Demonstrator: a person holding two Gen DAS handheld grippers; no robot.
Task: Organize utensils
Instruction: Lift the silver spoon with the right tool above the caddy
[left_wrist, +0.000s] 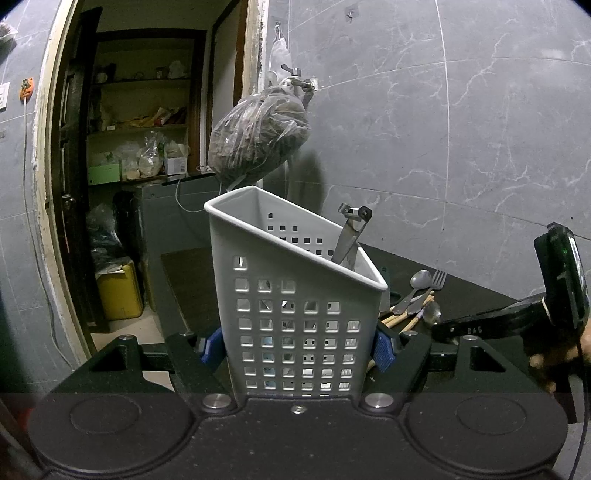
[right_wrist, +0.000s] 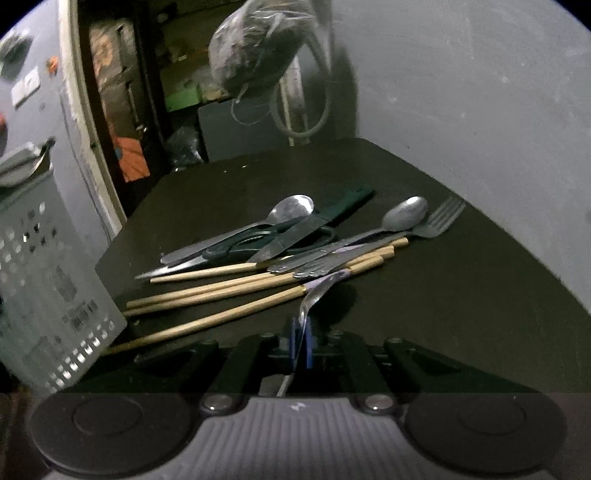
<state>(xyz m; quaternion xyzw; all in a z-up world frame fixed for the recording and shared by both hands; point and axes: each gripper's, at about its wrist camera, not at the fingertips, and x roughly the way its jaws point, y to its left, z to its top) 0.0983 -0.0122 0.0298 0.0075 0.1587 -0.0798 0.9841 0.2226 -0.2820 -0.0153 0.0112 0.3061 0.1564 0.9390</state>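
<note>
Black counter (right_wrist: 461, 295) | white perforated plastic caddy (left_wrist: 295, 314) tilted, clamped between left tool (left_wrist: 297, 347) pads, steel tongs (left_wrist: 349, 240) inside | loose pile of wooden chopsticks (right_wrist: 221, 291), spoons, fork (right_wrist: 439, 218) just beside the caddy | right tool (right_wrist: 301, 347) closed on a bent steel spoon handle (right_wrist: 314, 295)

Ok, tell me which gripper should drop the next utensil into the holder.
Right. The right gripper is already shut on a spoon lifted from the utensil pile, while the left gripper is occupied clamping the white utensil holder, steadying it.
</note>
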